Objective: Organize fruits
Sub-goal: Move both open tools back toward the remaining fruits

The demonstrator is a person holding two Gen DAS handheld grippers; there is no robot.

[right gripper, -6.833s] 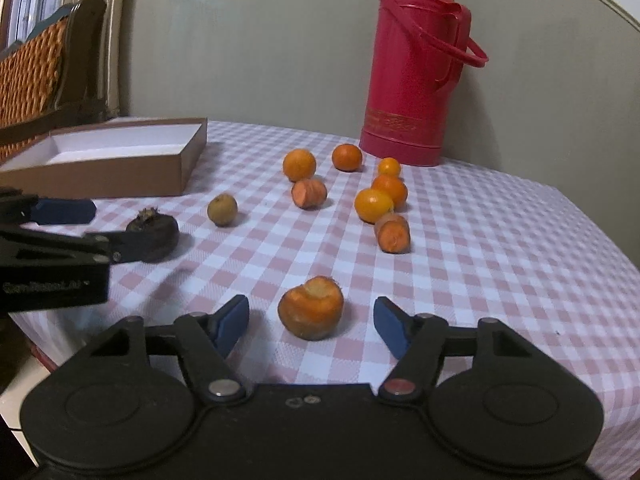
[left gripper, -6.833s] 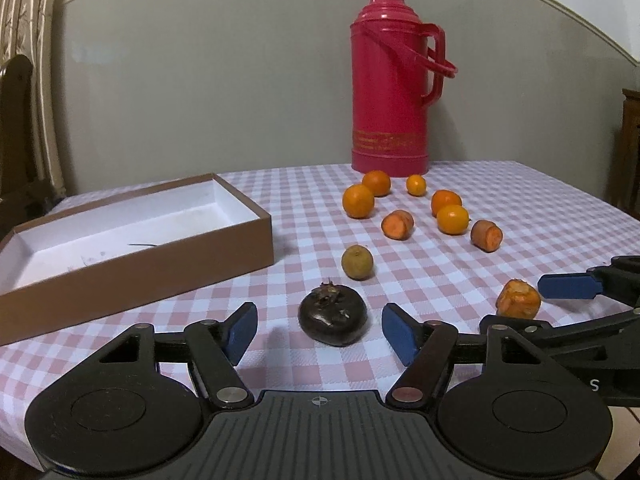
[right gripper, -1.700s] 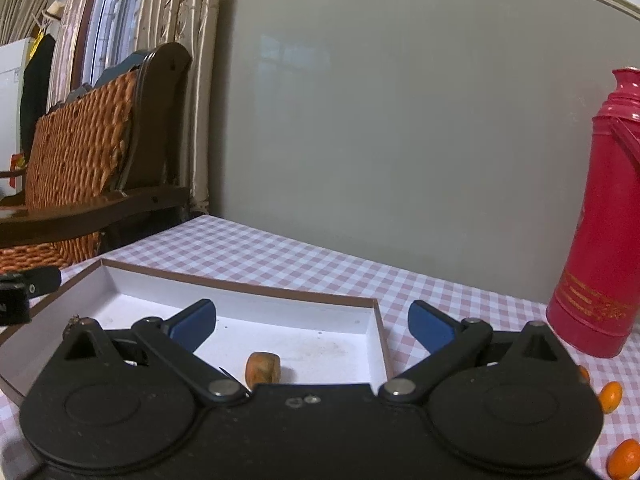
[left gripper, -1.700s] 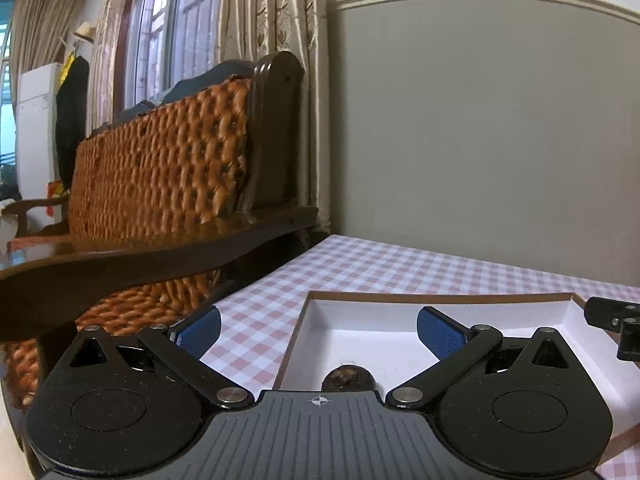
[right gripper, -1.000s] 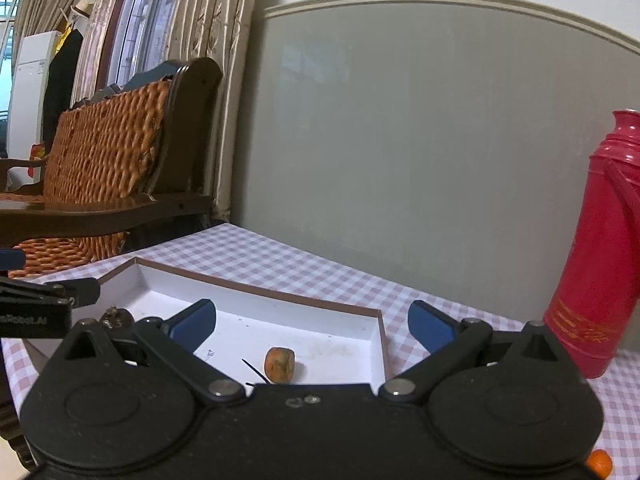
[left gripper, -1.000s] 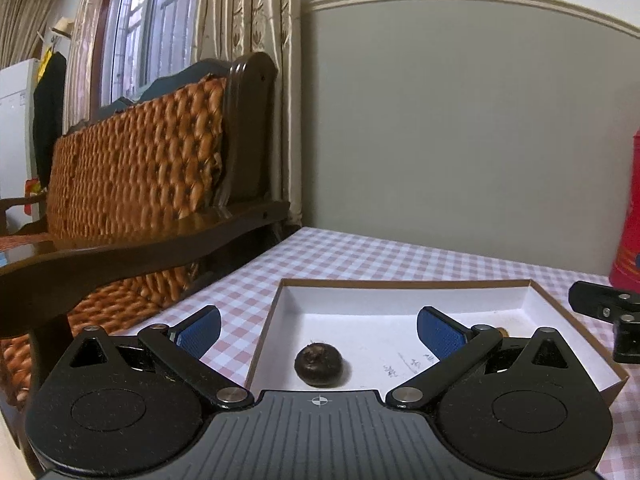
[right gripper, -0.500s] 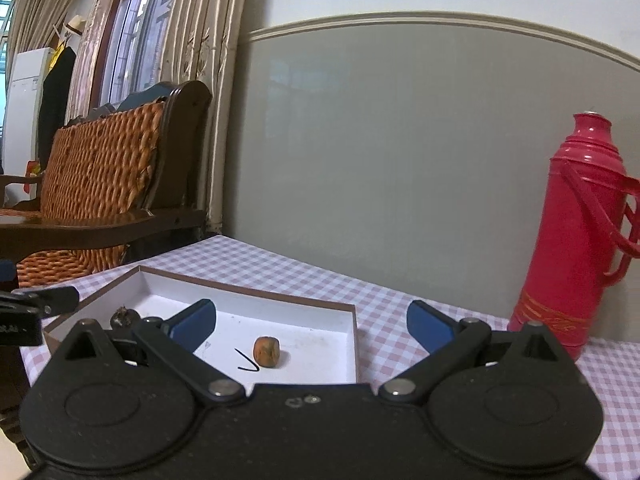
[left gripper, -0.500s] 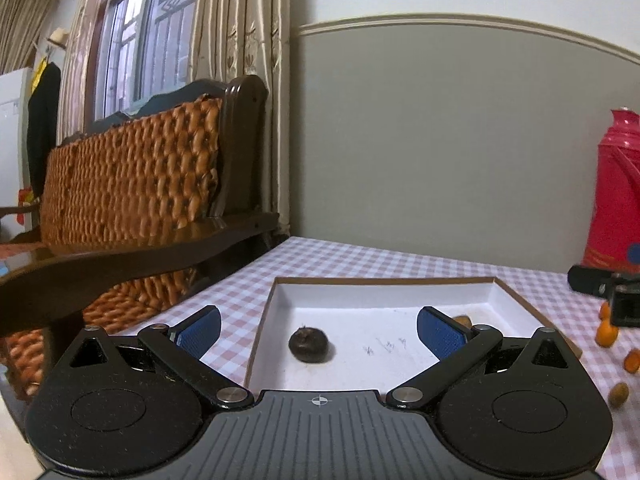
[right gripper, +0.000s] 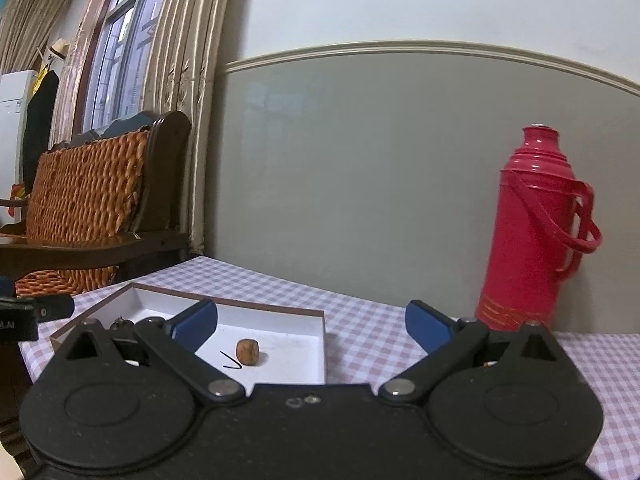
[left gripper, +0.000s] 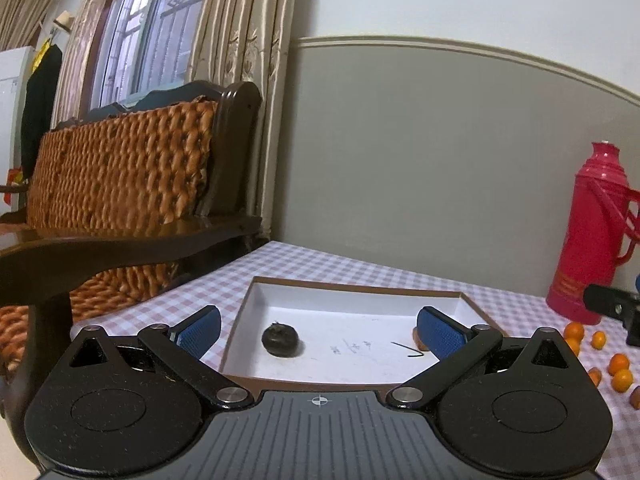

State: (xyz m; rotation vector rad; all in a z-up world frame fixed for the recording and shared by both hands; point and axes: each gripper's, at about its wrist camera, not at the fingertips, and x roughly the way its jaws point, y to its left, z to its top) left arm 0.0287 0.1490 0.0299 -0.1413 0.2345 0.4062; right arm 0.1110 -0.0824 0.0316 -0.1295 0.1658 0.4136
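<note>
A shallow brown box (left gripper: 352, 285) with a white inside lies on the checked table. A dark round fruit (left gripper: 280, 340) rests in its left part. An orange fruit piece (right gripper: 247, 351) lies in the box more to the right; in the left wrist view it is mostly hidden behind my right fingertip. My left gripper (left gripper: 318, 330) is open and empty, held back from the box's near wall. My right gripper (right gripper: 312, 326) is open and empty, above the box's right end. Several small oranges (left gripper: 618, 364) lie on the table at the far right.
A tall red thermos (right gripper: 532, 236) stands at the back right by the grey wall. A wooden chair with a woven back (left gripper: 120, 184) stands close to the table's left side. A small black bent wire (right gripper: 232, 361) lies in the box.
Both grippers let their fruit go into the box earlier and have since drawn back and turned right. The thermos and loose oranges have come into view.
</note>
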